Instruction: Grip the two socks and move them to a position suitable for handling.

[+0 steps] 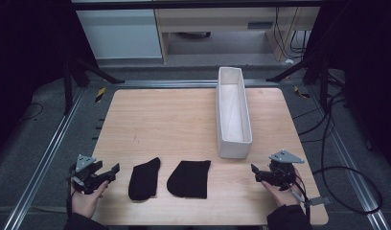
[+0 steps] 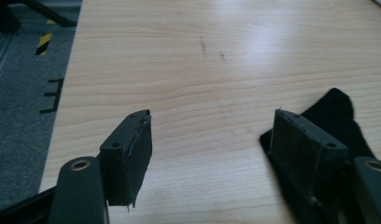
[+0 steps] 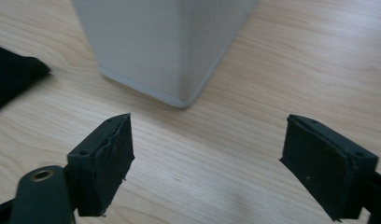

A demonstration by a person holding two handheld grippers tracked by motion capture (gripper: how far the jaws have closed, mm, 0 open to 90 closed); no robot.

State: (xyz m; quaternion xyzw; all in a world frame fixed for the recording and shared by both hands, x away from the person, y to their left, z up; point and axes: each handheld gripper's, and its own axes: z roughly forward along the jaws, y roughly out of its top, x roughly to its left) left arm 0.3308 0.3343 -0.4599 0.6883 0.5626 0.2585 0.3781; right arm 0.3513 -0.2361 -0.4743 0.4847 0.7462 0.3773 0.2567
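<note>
2 black socks lie flat near the front edge of the tabletop (image 1: 184, 120): the left sock (image 1: 144, 178), narrow and slanted, and the right sock (image 1: 189, 178), broader and folded, just beside it without touching. Behind and to the right of them stands a long white bin (image 1: 233, 112), apparently empty, its near end close to the right sock.

The left gripper (image 1: 113, 171) hovers at the front left corner, its fingers (image 2: 128, 154) spread wide with nothing between them; in the left gripper view the toe of the left sock sits right beside 1 finger. The right gripper (image 1: 255, 171) waits at the front right, fingers (image 3: 102, 161) equally wide and empty, pointing toward the bin's near corner.

This looks like the very start: neither sock is touched yet. The likely job is getting the socks into the bin. The next move calls for the left gripper to slide over the nearest sock, drop its fingers to the wood and pinch the thin fabric cleanly.
</note>
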